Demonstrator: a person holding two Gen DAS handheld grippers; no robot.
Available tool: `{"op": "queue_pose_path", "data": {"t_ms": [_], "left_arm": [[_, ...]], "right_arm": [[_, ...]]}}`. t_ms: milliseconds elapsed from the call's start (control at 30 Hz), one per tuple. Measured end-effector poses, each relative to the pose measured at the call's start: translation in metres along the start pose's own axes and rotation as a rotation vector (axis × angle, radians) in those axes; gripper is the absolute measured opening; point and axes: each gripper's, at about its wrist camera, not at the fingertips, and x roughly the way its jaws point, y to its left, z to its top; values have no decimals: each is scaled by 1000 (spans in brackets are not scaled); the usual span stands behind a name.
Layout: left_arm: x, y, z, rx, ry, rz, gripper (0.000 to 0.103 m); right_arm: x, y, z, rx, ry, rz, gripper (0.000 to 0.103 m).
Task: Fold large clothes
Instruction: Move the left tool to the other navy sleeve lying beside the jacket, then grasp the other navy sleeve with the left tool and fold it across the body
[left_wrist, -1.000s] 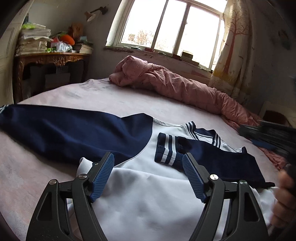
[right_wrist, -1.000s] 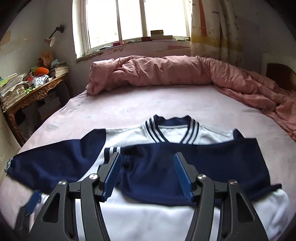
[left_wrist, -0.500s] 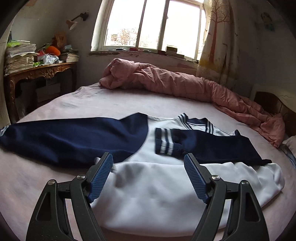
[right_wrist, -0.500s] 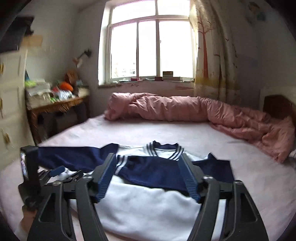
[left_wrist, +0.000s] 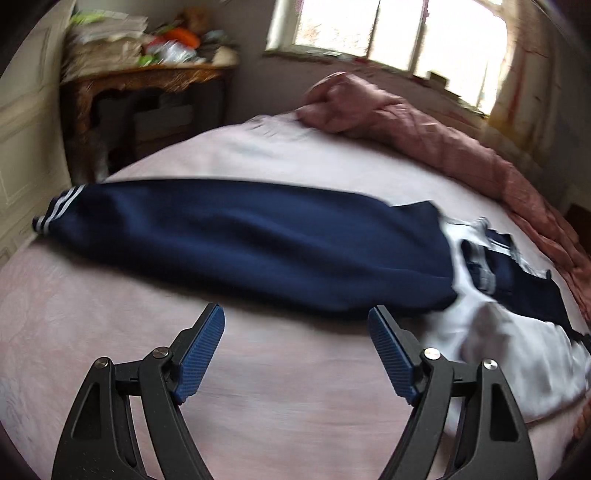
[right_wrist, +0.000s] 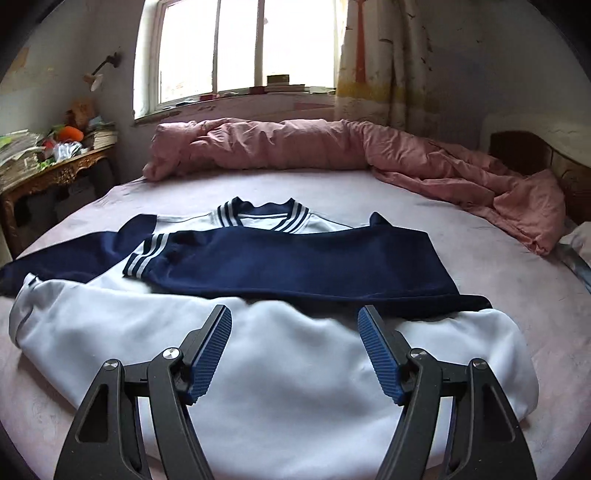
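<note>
We find the jacket (right_wrist: 258, 354) flat on the bed (right_wrist: 480, 229), one sleeve (right_wrist: 295, 266) already crossed over, the other sleeve (left_wrist: 240, 243) outstretched at ten o'clock of the left tool (left_wrist: 295, 350) (both tools, the right tool (right_wrist: 293, 349) included, gaping and empty), so that cuff wants gripping next.

Pink bed (right_wrist: 461, 258) carries a navy-and-white jacket (right_wrist: 258, 350) and rumpled pink quilt (right_wrist: 295, 147)

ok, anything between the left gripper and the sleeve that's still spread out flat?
Nothing visible. The left gripper is open over bare bed sheet, and the unfolded navy sleeve lies just beyond its fingertips with no object in between.
</note>
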Motion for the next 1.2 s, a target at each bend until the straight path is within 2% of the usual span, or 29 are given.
{"op": "queue_pose_path", "data": {"t_ms": [100,200,300,400,533,633,733,800,833,867,900,1033,1133,1200], "left_arm": [[9,30,8,-48,6,28,79],[22,60,23,-183,18,36,79],[44,84,29,-263,66,77,79],[48,103,28,-362,57,25,79],[57,116,37,-387,45,37,79],[62,129,43,-439,20,-3,79],[66,151,46,-520,-12,-38,77],[67,161,49,-550,-34,5,50],[69,162,51,-544,-32,43,7],[72,162,50,-535,-16,28,3],[70,159,50,-522,-33,-6,3],[26,120,68,-364,-221,-19,3],[5,72,91,-329,-276,-95,3],[0,32,106,-250,-286,-137,3]], "right_arm": [[8,8,-4,-54,30,-27,73],[6,13,-4,-82,25,-13,73],[5,16,-8,-75,35,-5,73],[7,22,-8,-87,56,8,73],[-1,36,-10,-125,42,11,73],[-5,46,-13,-157,17,7,73],[0,50,-16,-182,41,-6,73],[-2,47,-16,-166,38,4,73],[-3,45,-15,-154,34,10,73],[-3,42,-14,-141,33,15,73],[-2,39,-14,-132,35,13,73],[8,28,-10,-88,66,-9,73],[13,24,-7,-48,93,28,73],[17,27,-10,-63,105,15,73]]}}
